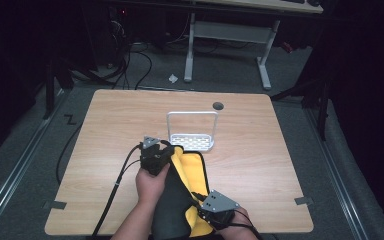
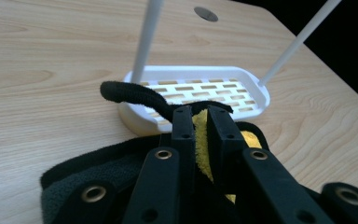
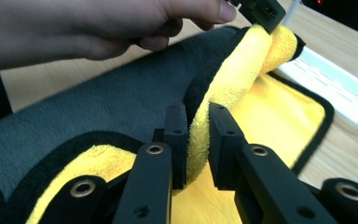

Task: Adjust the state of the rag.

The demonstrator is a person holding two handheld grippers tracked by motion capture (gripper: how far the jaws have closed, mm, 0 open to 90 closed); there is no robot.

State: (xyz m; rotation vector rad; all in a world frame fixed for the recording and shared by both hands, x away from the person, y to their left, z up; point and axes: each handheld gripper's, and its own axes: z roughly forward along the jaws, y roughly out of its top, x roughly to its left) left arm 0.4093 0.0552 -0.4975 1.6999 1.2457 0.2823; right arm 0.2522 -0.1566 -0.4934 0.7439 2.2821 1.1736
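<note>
A cloth (image 1: 194, 170), yellow on one face and dark grey on the other with black edging, lies at the near middle of the wooden table (image 1: 105, 130), partly folded over. My left gripper (image 1: 170, 149) is shut on the cloth's far edge (image 2: 200, 140), just in front of a white slotted tray (image 2: 242, 77). My right gripper (image 1: 201, 201) is shut on the same yellow fold (image 3: 198, 140) nearer the table's front edge. In the right gripper view the fold runs up to the left gripper (image 3: 261, 11) and the hand (image 3: 98, 28) that holds it.
The white tray (image 1: 192, 142) carries a tall wire hoop handle (image 1: 192, 114) and stands mid-table just beyond the cloth. A round cable hole (image 1: 218, 105) sits behind it. Black cables (image 1: 115, 190) trail off the table's front left. A desk frame (image 1: 227, 35) stands farther back.
</note>
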